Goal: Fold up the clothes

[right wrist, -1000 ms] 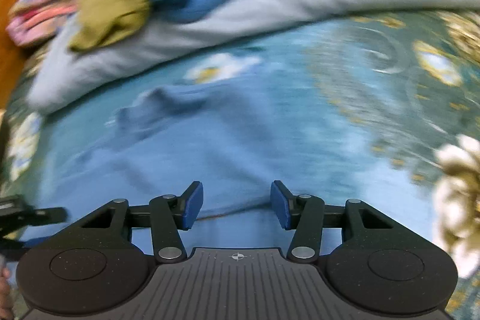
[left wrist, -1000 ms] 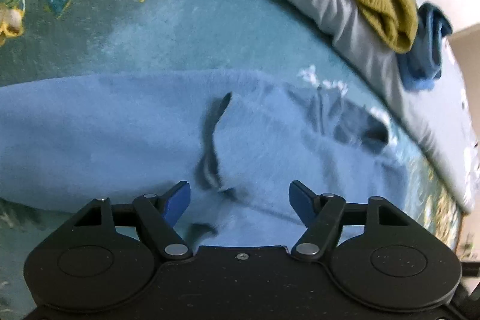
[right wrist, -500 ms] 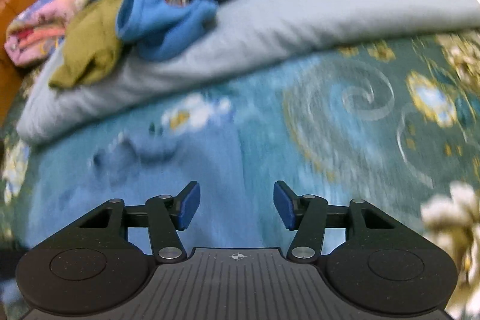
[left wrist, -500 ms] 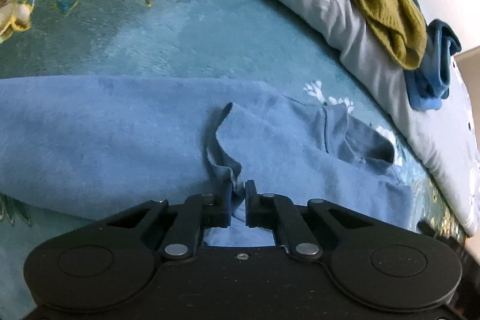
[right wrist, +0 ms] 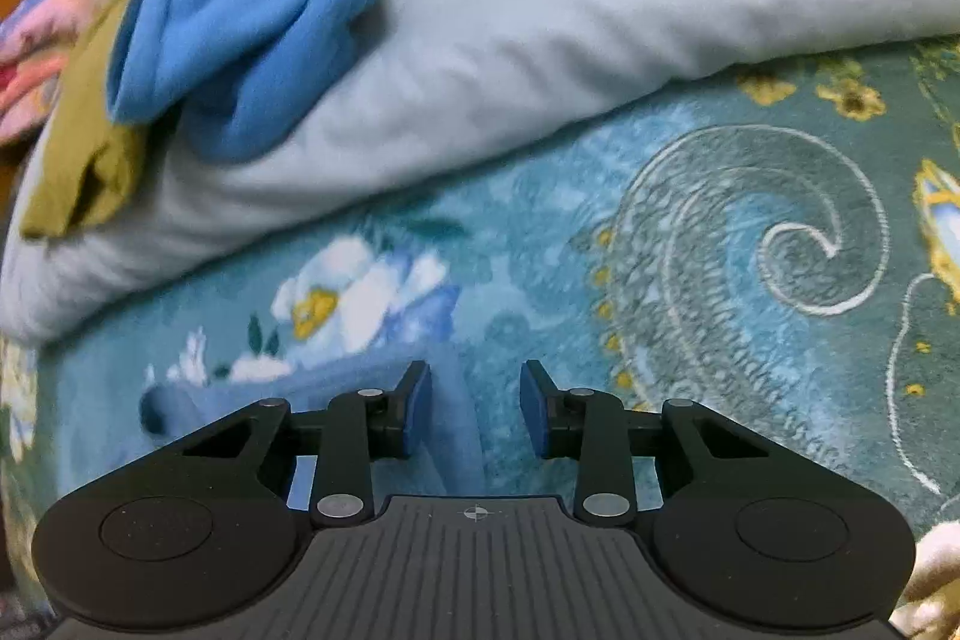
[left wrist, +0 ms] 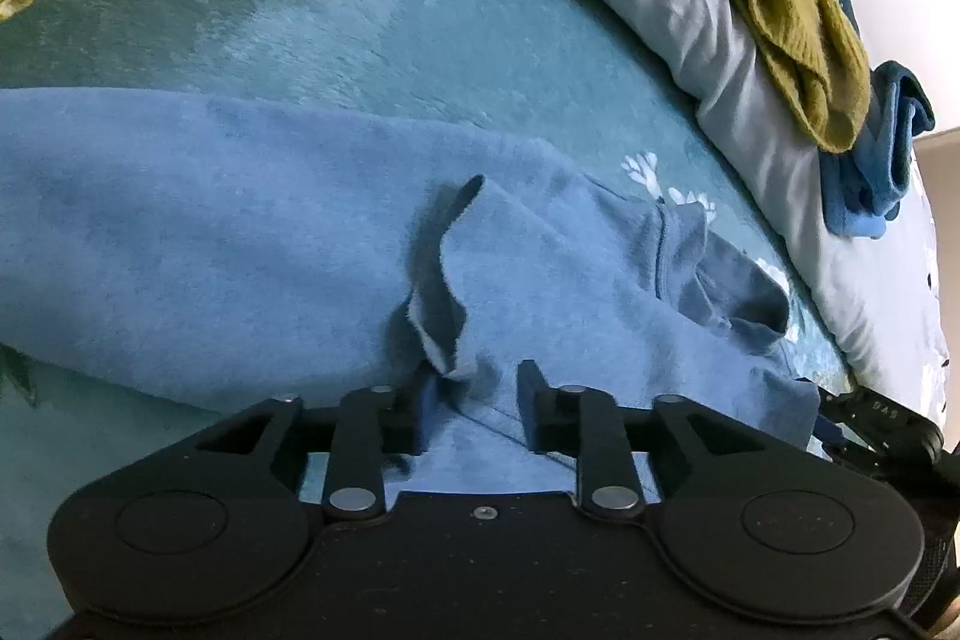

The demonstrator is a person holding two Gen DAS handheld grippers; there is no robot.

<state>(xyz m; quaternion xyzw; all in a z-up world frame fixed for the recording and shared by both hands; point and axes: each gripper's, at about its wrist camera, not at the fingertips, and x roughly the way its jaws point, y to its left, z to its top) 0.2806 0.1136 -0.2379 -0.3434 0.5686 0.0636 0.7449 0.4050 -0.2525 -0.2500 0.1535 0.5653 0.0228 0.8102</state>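
left gripper (left wrist: 474, 409) opening over blue garment (left wrist: 240, 244) | right gripper (right wrist: 474, 415) closing, seemingly unpinched

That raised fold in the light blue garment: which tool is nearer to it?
Left. The left tool sits right at the raised fold, jaws opening. The right tool is at the garment's far edge.

Soft even daylight; strong fisheye bending at edges; right wrist view motion-blurred, left sharp

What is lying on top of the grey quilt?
On the grey quilt lie an olive-green garment and a bundle of dark and light blue clothes, touching each other. What lies beneath that pile is covered. A pink patterned thing shows behind them, too blurred to identify.
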